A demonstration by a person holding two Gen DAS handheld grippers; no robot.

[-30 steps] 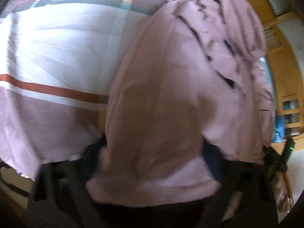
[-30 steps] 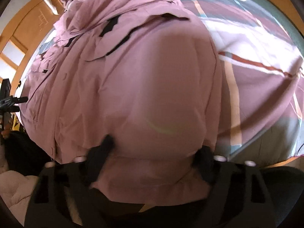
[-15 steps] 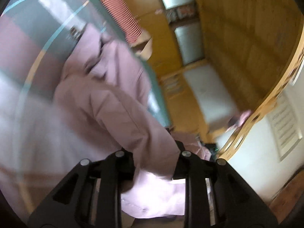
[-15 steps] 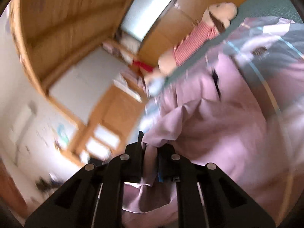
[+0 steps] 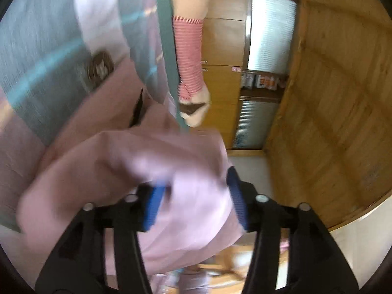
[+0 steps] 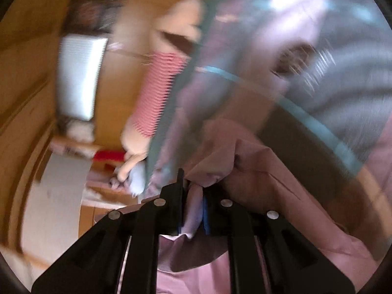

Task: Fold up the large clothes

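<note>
Two grippers, one garment (image 5: 127, 161) — a large pink piece spread over the striped bedspread (image 5: 49, 49), with a bunch of its edge lifted toward each camera.

The right gripper (image 6: 193, 210) is clamped on a thin gather of pink cloth (image 6: 281, 196); the blue pads (image 6: 206, 210) press it from both sides, and a short tail hangs out below them. From that pinch the cloth runs forward and to the right in this view, down onto the bed.

The left gripper (image 5: 193, 203) has its jaws opening. A thick fold of the garment lies between the blue pads (image 5: 153, 208), but the far pad stands clear at the cloth's edge, so I judge the fold is no longer pinched. From here the cloth runs forward and to the left, back toward the bed.

So the garment lies ahead of both grippers, and its lifted edge — as far as I can judge — spans between them. Only the right one holds it. The coming move turns on that: if the left lets the fold go, that side should drop onto the bed, and the right corner must be carried or laid to match, or the fold line will skew.

Both views are smeared by motion. A striped plush doll (image 5: 188, 56) lies at the bed's far edge, against wooden cabinets (image 5: 223, 41) — well apart from the cloth in hand.
</note>
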